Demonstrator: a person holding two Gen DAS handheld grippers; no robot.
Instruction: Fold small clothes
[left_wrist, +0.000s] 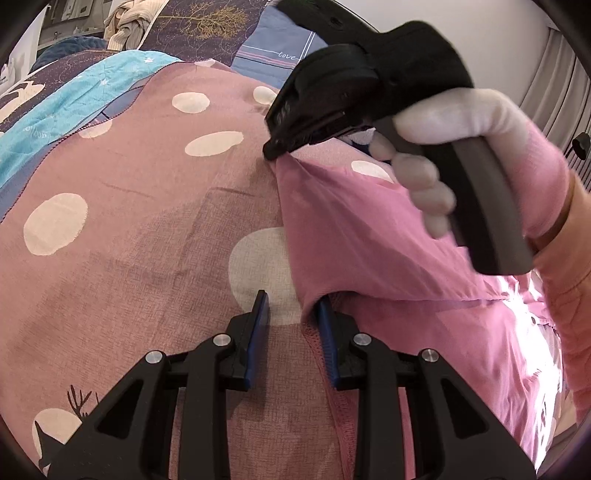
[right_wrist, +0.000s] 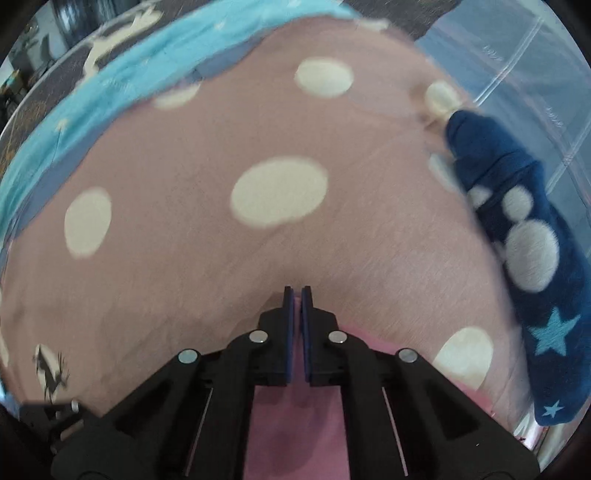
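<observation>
I judge the fold only begun: the pink garment (left_wrist: 369, 236) lies on the dotted bedspread (left_wrist: 129, 229) with one corner lifted by my right gripper (left_wrist: 273, 149), and the rest not yet flattened or squared. That right claw is pinched together on the pink cloth. My left gripper (left_wrist: 295, 314) stands partly apart, clamping nothing, its right finger (left_wrist: 327, 328) just under the garment's edge.
</observation>
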